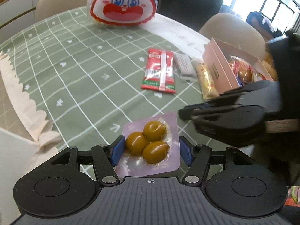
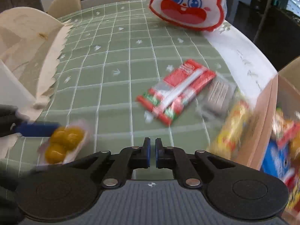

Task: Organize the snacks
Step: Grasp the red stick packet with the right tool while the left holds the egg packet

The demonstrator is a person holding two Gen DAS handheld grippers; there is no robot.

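Right wrist only: blue packet (image 2: 277, 161) inside pink box (image 2: 262, 123)

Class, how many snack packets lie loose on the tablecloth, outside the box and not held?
3: red packet mid-table, grey packet right of it, yellow packet against the box. Others may be hidden.

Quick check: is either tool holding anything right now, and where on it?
The left tool holds the purple olive pack by its two side edges. The right tool is nearly shut with nothing between its fingers.
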